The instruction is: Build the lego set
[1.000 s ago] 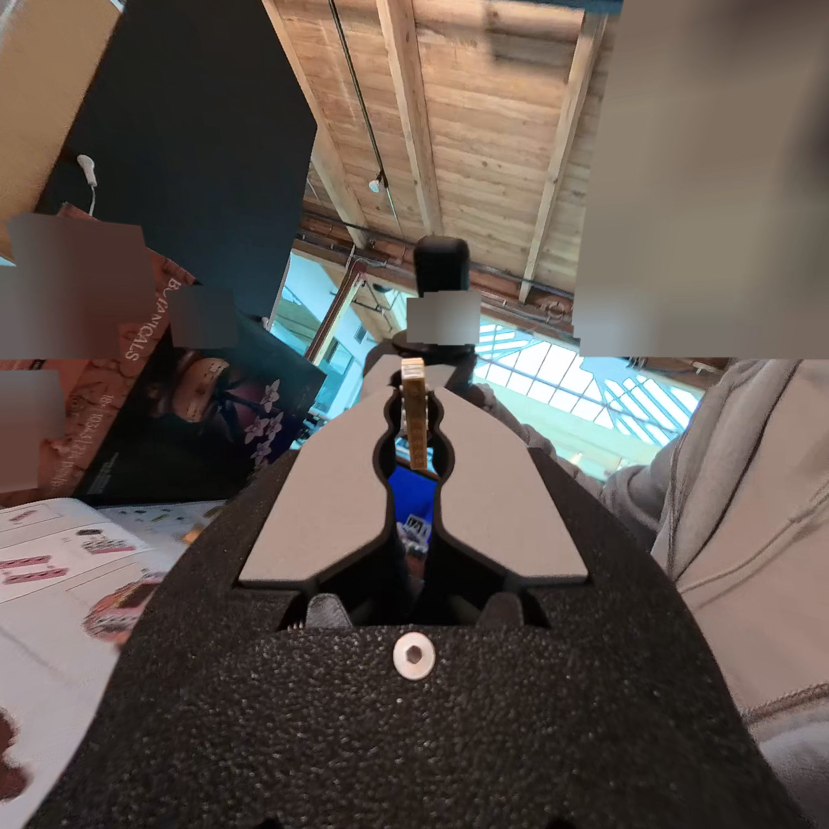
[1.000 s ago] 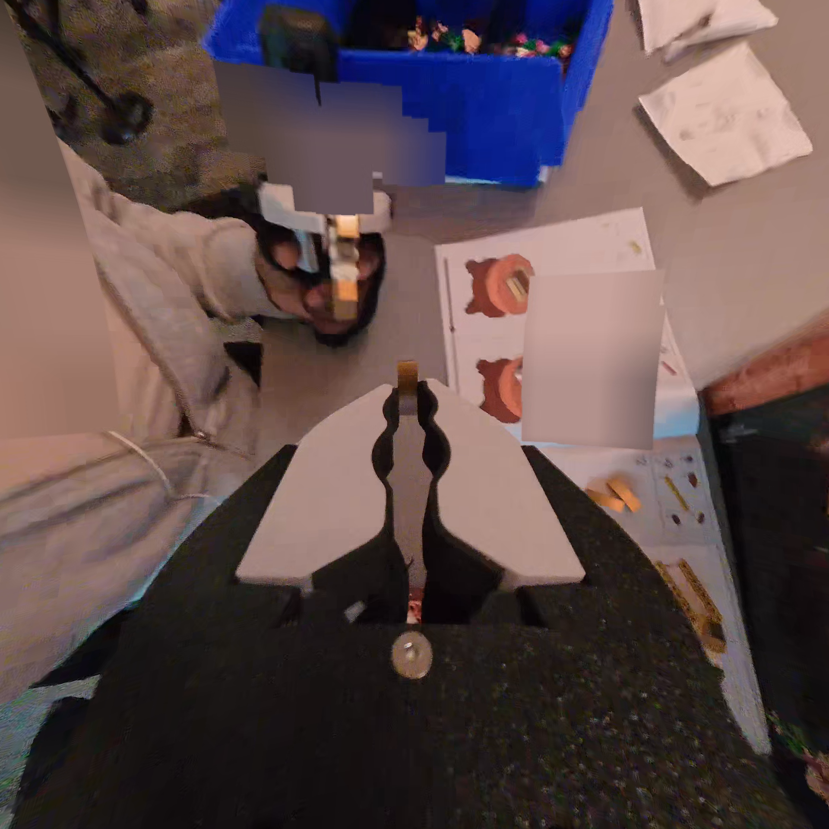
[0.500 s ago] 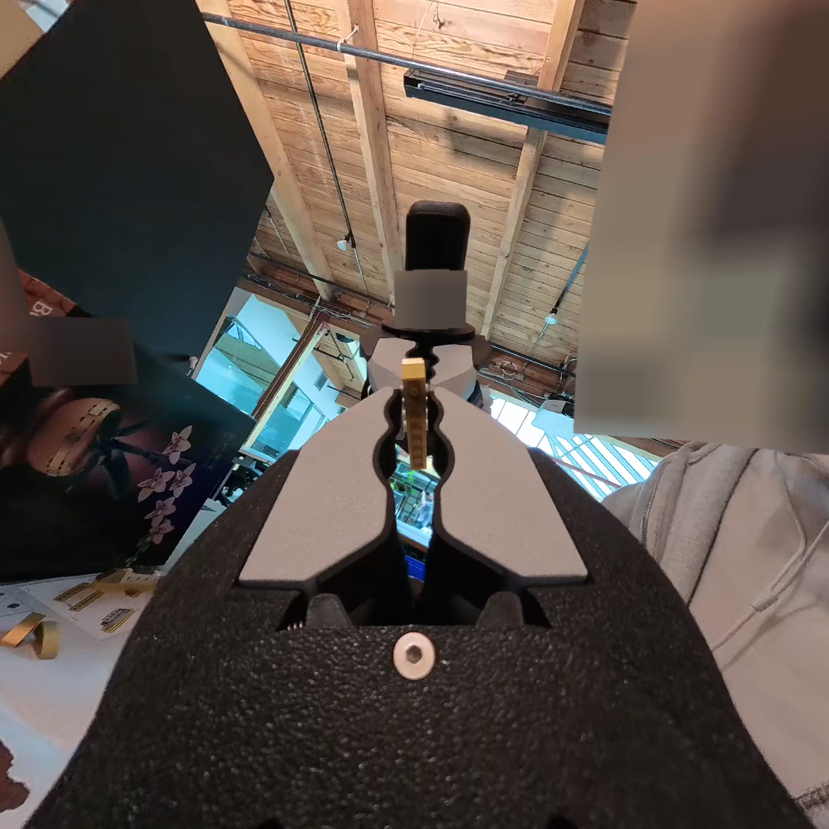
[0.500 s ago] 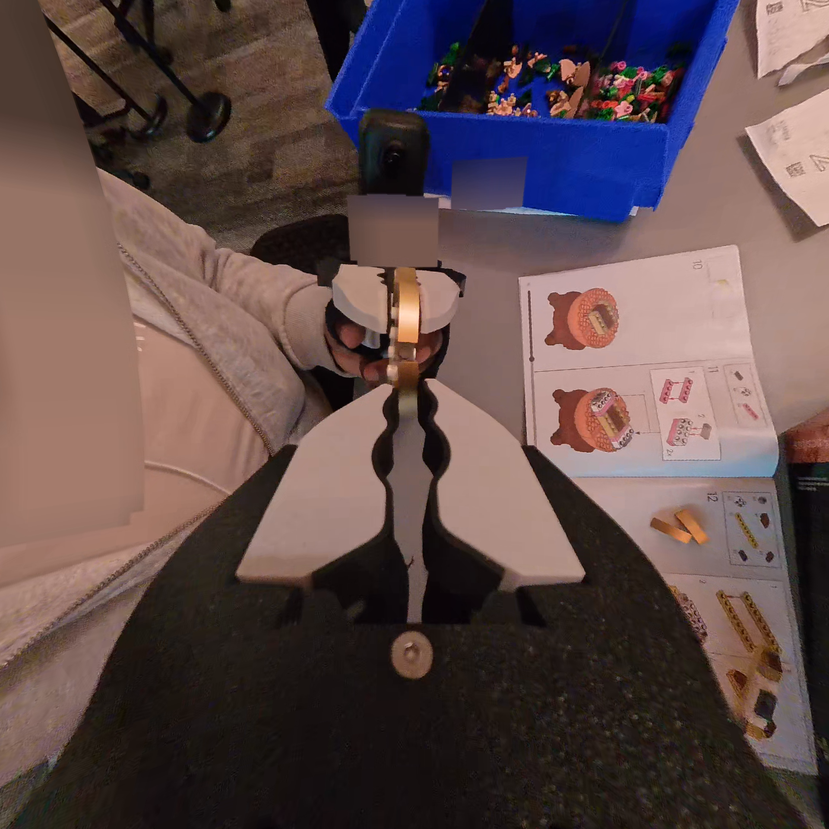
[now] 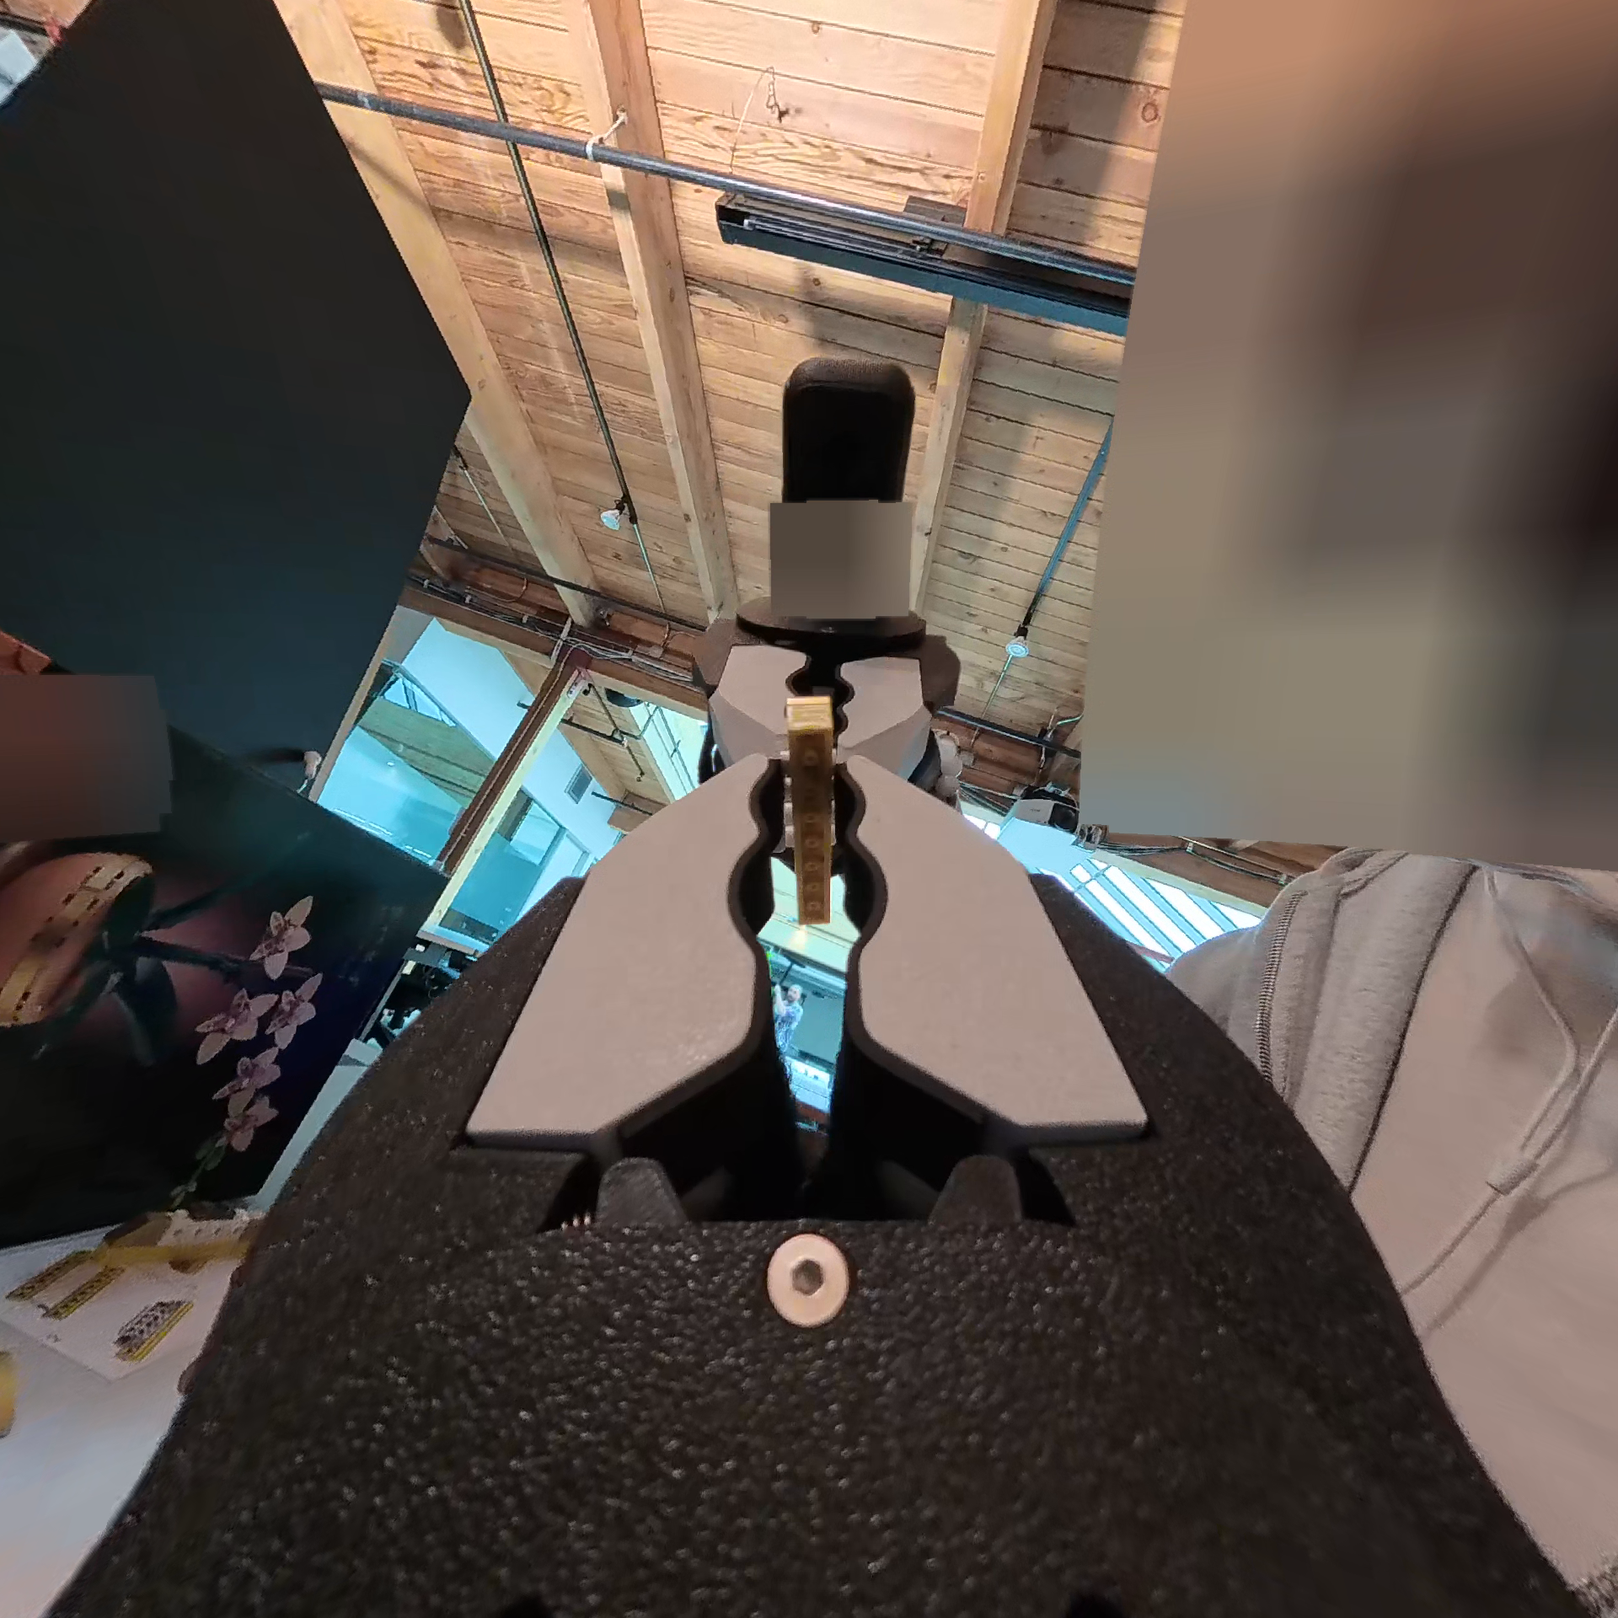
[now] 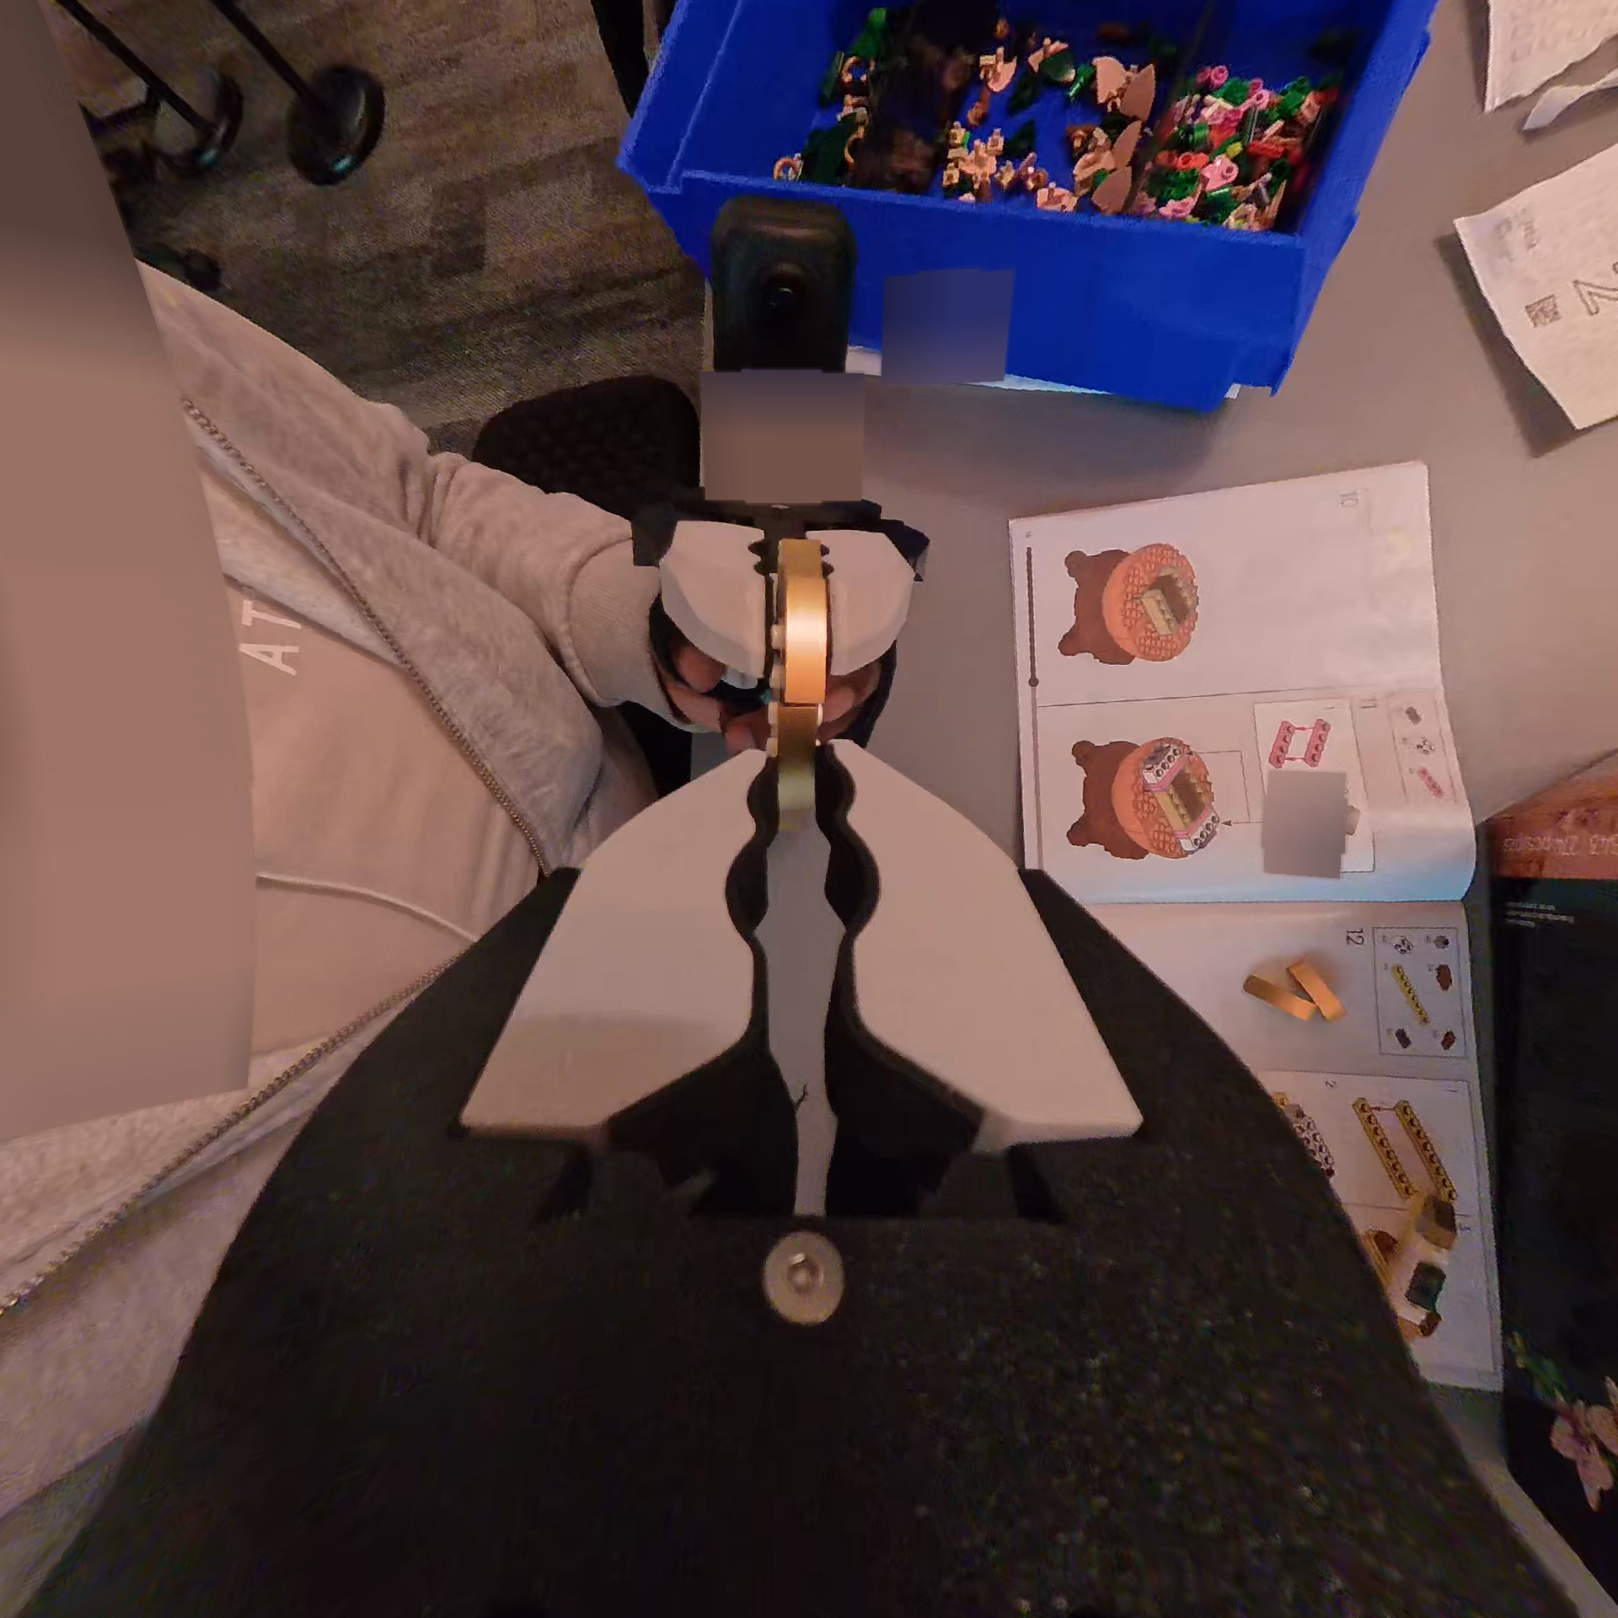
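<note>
1. The left gripper [image 5: 810,770], with smooth grey fingers on a pebbled black body, points up at a plank ceiling. Its jaws are clamped on a thin gold holed beam [image 5: 811,832].
2. The right gripper [image 6: 795,763] points down, its jaws pinching a smooth gold curved piece [image 6: 795,770] at the tips.
3. The two gold parts meet end to end above the grey table [image 6: 946,455].
4. A blue plastic bin [image 6: 1094,289] holds loose bricks. An open instruction booklet [image 6: 1243,683] lies flat to the right, with two small gold pieces [image 6: 1296,989] on it.
</note>
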A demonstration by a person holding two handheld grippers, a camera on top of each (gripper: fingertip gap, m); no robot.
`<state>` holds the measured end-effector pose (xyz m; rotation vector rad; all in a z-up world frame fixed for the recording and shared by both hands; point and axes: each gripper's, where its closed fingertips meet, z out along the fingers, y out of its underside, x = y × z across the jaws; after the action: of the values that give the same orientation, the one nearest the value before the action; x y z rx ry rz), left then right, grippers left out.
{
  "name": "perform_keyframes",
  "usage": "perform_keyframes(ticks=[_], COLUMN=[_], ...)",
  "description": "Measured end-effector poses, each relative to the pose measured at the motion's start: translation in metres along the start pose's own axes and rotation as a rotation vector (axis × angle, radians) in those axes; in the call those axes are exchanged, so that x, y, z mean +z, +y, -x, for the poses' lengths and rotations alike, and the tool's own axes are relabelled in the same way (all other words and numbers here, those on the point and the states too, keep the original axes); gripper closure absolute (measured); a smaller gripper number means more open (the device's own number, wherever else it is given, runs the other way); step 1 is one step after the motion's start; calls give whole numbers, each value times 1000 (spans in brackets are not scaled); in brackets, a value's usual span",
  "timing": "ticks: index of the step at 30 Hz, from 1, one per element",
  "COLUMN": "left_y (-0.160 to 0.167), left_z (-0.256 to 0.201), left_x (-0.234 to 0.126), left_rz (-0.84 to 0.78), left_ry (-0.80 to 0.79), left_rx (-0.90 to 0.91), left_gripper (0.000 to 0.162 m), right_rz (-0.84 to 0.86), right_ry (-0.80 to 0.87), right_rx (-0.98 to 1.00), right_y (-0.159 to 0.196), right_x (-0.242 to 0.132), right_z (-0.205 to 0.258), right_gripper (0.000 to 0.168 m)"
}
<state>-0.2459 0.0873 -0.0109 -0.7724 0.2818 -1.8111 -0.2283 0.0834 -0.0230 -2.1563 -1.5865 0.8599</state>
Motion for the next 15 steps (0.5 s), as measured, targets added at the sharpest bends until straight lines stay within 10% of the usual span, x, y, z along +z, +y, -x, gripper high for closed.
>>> perform_keyframes(ticks=[15], left_y=[-23], left_z=[-5], left_x=[3], left_rz=[-124], left_ry=[65], left_rx=[8], left_gripper=[152], right_rz=[78], right_ry=[48], right_rx=[-9], right_y=[-17], right_x=[-8], right_z=[4], right_gripper=[153])
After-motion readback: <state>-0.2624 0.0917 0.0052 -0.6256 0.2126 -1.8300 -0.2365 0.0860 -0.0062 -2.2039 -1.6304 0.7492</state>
